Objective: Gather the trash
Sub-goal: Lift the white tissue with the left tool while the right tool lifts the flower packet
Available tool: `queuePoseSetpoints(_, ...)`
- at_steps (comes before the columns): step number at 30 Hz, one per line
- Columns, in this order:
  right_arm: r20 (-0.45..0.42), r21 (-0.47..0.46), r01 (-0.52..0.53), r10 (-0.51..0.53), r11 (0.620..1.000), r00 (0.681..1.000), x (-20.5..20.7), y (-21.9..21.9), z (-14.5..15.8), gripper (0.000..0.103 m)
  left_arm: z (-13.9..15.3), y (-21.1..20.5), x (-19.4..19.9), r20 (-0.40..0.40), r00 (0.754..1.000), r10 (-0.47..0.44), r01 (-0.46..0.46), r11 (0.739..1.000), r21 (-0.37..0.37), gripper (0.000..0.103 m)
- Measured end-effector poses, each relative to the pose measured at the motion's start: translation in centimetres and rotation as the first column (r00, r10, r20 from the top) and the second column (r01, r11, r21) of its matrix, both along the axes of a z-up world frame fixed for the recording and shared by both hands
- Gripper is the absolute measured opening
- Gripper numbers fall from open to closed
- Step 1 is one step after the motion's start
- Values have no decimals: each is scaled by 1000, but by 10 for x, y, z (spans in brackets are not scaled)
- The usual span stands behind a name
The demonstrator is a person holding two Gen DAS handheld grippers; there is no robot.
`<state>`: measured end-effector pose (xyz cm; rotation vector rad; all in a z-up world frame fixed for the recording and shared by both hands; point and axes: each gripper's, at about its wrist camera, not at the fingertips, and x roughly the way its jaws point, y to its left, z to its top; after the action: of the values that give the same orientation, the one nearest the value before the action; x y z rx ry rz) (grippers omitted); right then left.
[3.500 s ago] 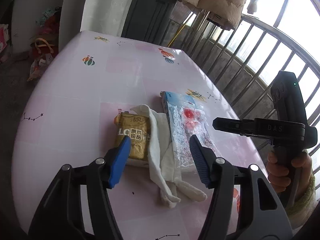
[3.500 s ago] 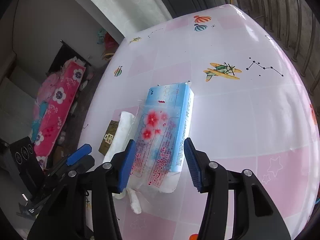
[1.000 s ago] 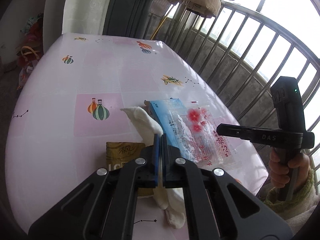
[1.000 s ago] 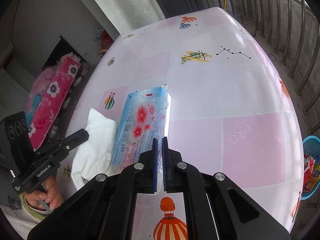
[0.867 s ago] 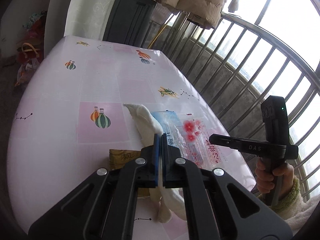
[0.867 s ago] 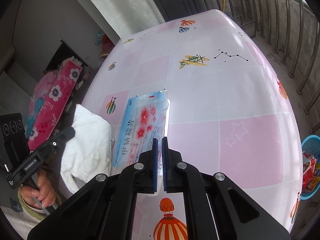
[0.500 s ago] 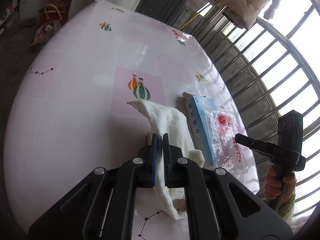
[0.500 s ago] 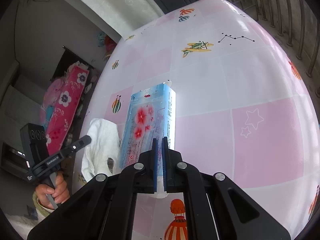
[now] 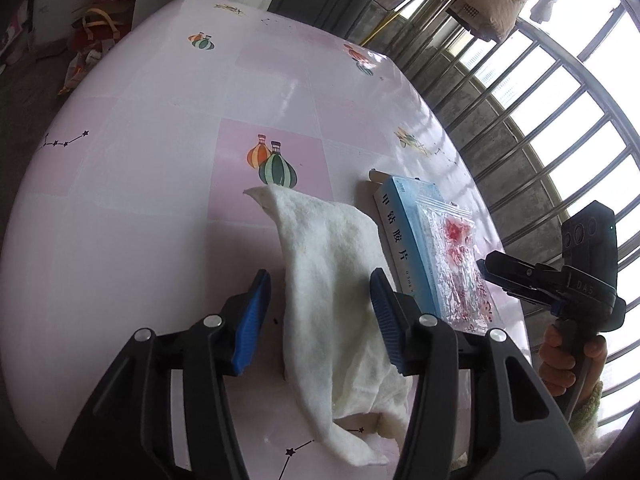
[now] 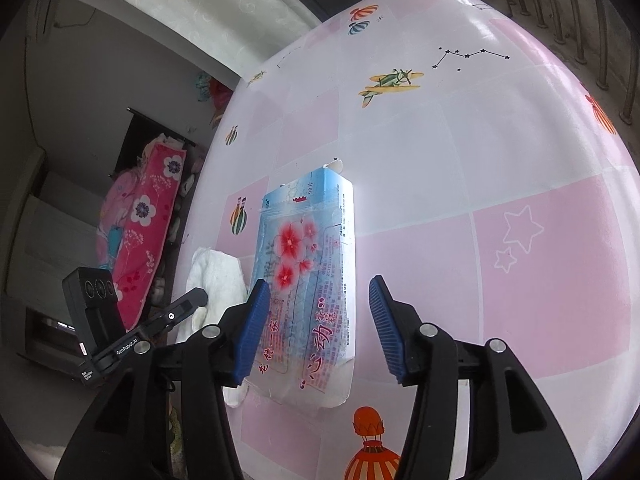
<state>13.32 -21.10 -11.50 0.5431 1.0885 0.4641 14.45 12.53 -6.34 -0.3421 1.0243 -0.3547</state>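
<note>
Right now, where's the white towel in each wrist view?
Left wrist: white towel lies centre frame between the open left tongs, running to the bottom edge.
Right wrist: only a corner shows at left, behind the left blue pad.
Shared landmark: the blue flowered packet, right of the towel in both views.

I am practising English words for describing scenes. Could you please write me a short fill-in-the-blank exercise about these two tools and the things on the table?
1. The left tool is ____, with the white cloth lying between its fingers.
2. The right tool is open above the ____ box with red flowers.
3. The box lies to the ____ of the cloth in the left wrist view.
4. The table cover shows hot-air ____.

Missing words: open; blue; right; balloons
</note>
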Motion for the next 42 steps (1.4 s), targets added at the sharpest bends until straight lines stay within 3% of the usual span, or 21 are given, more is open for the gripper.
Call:
queuePoseSetpoints(7, 4, -83, -16, 17, 996, 1000, 2, 15, -2, 54, 1, -14, 1, 64, 998, -23, 15, 993, 121, 48)
queuePoseSetpoints(11, 19, -132, -23, 26, 991, 999, 1, 19, 2, 40, 4, -18, -1, 92, 995, -44, 31, 990, 141, 37)
queuePoseSetpoints(21, 76, -242, -14, 33, 970, 997, -2, 23, 16, 15, 15, -29, -8, 162, 984, -77, 36, 969, 244, 23)
queuePoseSetpoints(31, 121, -251, 20, 11, 968, 993, -13, 12, 29, 5, 32, -27, -19, 215, 972, -93, 39, 969, 243, 10)
queuePoseSetpoints(35, 142, -236, 30, 4, 971, 990, -17, 11, 36, 4, 42, -23, -24, 236, 967, -93, 42, 977, 211, 4)
queuePoseSetpoints(42, 184, -189, 40, -5, 981, 983, -22, 8, 51, 3, 65, -15, -35, 298, 950, -94, 52, 988, 147, 3)
